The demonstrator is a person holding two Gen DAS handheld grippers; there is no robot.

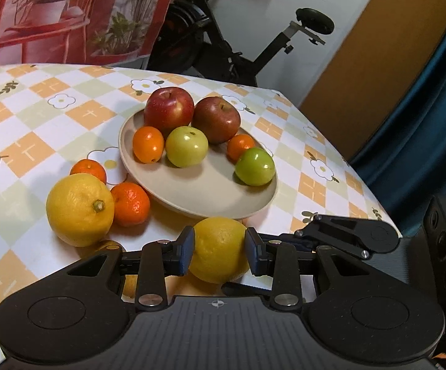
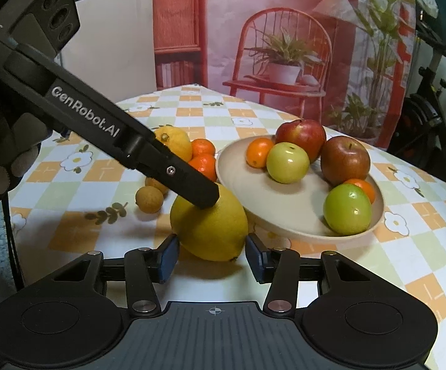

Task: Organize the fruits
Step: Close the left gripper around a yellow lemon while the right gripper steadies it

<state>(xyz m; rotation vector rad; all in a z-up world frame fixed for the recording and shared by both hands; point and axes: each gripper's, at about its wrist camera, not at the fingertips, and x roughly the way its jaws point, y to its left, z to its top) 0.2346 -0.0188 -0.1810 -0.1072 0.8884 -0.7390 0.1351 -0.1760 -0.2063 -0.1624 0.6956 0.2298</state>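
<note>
A beige plate (image 1: pixel 210 197) (image 2: pixel 284 212) holds two red apples (image 1: pixel 169 109), two green apples (image 1: pixel 187 146) and two small oranges (image 1: pixel 148 144). My left gripper (image 1: pixel 220 248) is shut on a lemon (image 1: pixel 220 249) just in front of the plate; in the right wrist view its fingers (image 2: pixel 192 185) press on that lemon (image 2: pixel 210 231). My right gripper (image 2: pixel 212 257) is open, its pads apart on either side of the same lemon, and it also shows in the left wrist view (image 1: pixel 346 234). A second lemon (image 1: pixel 79 208) and two oranges (image 1: pixel 130 203) lie left of the plate.
Two small brown fruits (image 2: pixel 149 199) lie on the checked tablecloth (image 1: pixel 38 117) near the left gripper. The table's right edge (image 1: pixel 361 178) drops off near a blue curtain. An exercise bike (image 1: pixel 223 30) and a printed backdrop stand behind the table.
</note>
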